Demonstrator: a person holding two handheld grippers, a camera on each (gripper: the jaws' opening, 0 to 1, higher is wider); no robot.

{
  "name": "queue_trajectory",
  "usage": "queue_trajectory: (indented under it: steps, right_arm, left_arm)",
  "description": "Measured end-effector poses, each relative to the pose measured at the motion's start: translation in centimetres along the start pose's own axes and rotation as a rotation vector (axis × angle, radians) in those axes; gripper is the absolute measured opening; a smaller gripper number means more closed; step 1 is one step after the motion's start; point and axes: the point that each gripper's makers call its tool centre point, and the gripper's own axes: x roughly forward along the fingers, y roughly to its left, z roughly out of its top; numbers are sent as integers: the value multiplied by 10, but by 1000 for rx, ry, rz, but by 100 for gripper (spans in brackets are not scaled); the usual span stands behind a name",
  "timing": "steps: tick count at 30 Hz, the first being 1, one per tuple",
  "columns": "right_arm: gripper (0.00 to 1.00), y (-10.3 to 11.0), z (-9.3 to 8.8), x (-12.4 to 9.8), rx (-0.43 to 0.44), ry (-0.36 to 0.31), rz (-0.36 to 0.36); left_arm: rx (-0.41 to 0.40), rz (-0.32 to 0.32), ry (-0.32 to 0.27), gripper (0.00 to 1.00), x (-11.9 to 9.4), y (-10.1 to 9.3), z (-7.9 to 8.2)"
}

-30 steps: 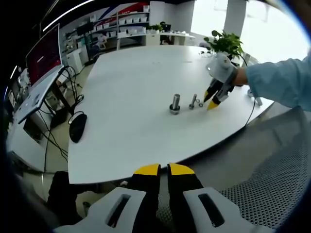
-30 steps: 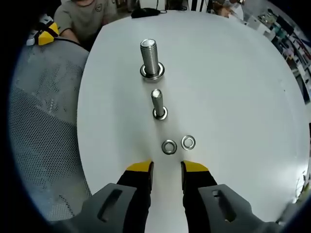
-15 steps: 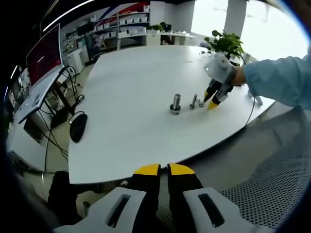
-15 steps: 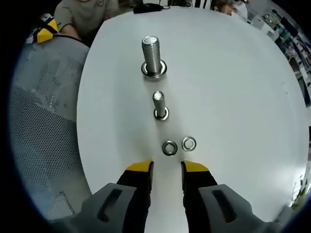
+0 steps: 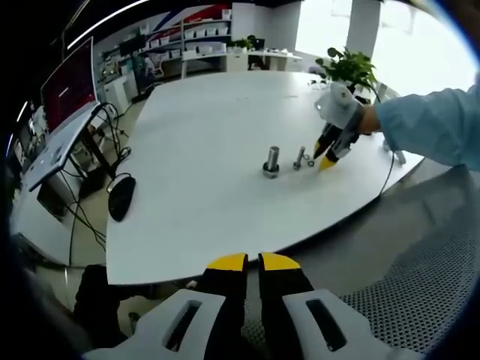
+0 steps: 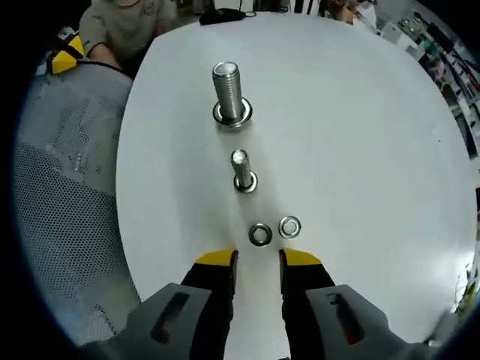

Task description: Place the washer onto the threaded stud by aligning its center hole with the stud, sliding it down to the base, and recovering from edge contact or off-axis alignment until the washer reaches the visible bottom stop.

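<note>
Two small steel washers [image 6: 260, 235] [image 6: 289, 226] lie flat on the white table [image 6: 360, 150], just beyond my right gripper [image 6: 258, 262]. It is open, and nothing sits between its yellow-tipped fingers. Past the washers stands a short threaded stud [image 6: 241, 169], and farther on a taller, thicker stud [image 6: 227, 90] on a wide base. In the left gripper view the thick stud [image 5: 271, 160], the short stud [image 5: 299, 157] and the right gripper [image 5: 327, 157] are far across the table. My left gripper [image 5: 253, 262] hangs shut off the table's near edge, holding nothing.
A black mouse [image 5: 120, 196] lies near the table's left edge, with a screen [image 5: 67, 90] and cables beyond. A potted plant [image 5: 349, 67] stands behind the right gripper. A grey mesh chair [image 5: 420, 285] is by the near edge. A seated person [image 6: 127, 22] is across the table.
The right gripper view has shifted a little, and the washers now lie slightly closer to its jaws. The left gripper has stayed still and shut.
</note>
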Motion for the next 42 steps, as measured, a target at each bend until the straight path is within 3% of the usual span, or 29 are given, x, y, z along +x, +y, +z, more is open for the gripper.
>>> queue_trajectory:
  steps: [12,18,22,30,42]
  right_arm:
    - [25,0,11,3,16,-77,-10]
    - [23,0,14,4,5,-76,-10]
    - [16,1,16,4,-21,-88,-21]
    - [15,2,17,3,-47,-54,-28]
    - [15,1,41,-30,-2,-185,-34]
  left_arm:
    - [1,0,-5,3,0,0,1]
    - [2,-2,-4,3,0,0,1]
    - [1,-1,-7,3,0,0,1]
    - [2,-2,-7,3,0,0,1]
    - [4,-2,-9,3,0,0,2]
